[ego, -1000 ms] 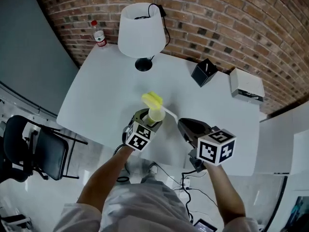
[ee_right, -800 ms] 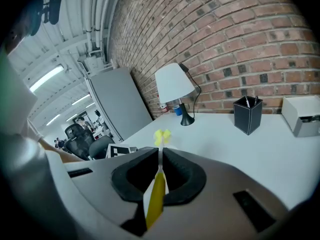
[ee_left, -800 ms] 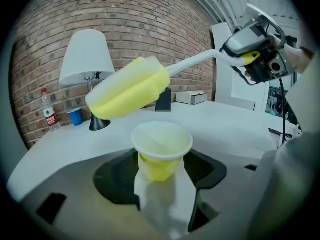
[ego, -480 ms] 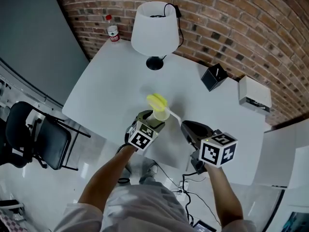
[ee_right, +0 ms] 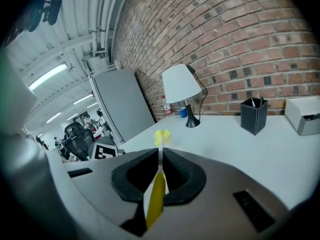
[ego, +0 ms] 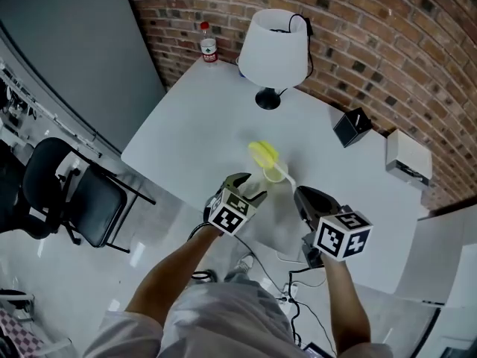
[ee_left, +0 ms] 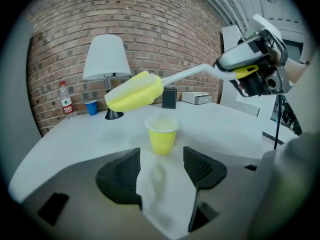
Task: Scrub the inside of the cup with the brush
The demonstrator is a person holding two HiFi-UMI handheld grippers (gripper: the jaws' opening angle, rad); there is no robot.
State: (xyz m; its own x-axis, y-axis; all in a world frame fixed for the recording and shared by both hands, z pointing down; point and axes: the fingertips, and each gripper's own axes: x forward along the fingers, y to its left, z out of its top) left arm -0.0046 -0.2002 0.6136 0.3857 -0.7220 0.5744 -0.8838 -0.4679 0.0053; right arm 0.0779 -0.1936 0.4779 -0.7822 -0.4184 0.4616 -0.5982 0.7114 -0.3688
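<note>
White worktop [ego: 194,136] set against a brick wall. A yellow cup [ego: 274,173] stands upright on it, near the front edge and just ahead of both grippers.

Left gripper [ego: 250,186]: jaws wide apart, nothing between them. In its own view the cup [ee_left: 161,134] sits just beyond the jaw tips, centred on the gap but not inside it, with the pads clear of it on both sides. Bare worktop shows between the jaws.

Right gripper [ego: 299,192]: jaws closed tight on the brush handle [ee_right: 157,186], which runs out between them as a thin white stem. The brush [ego: 262,155] ends in a fat yellow head. From the left gripper view the head [ee_left: 135,91] hangs tilted above the cup and off to its left, outside the rim and not in the cup. The white stem slopes up from it to the right gripper [ee_left: 240,73].

Further back on the worktop:
- a white-shaded lamp [ego: 274,47] on a black foot
- a plastic bottle [ego: 209,43] with a red cap at the far corner
- a small blue cup [ee_left: 91,107] beside the bottle
- a black pen holder [ego: 352,127]
- a white box [ego: 408,159] near the right edge

A black chair [ego: 71,200] stands on the floor to the left of the worktop.
</note>
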